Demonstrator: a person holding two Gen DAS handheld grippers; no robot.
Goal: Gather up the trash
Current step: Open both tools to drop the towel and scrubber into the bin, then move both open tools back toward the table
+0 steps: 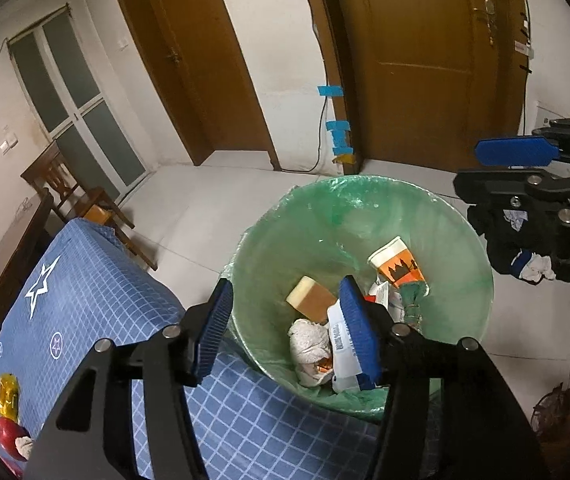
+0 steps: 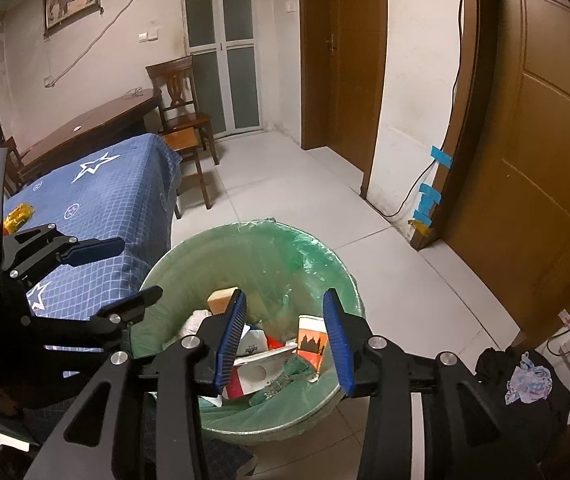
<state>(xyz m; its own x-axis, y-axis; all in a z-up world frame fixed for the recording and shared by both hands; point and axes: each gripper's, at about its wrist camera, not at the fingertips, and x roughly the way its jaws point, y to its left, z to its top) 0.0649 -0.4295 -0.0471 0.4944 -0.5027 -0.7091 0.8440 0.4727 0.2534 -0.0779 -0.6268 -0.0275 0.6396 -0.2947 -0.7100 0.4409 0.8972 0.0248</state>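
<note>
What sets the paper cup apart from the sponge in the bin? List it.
1. The paper cup is white and orange with a dark skyline print; the sponge is plain, pale yellow on top of brown.
2. The cup is a tapered tube, open mouth tilted up; the sponge is a flat rectangular block.
3. The cup lies toward the bin's right side, the sponge nearer the middle.

Both rest inside the green-lined bin, on other trash.
</note>
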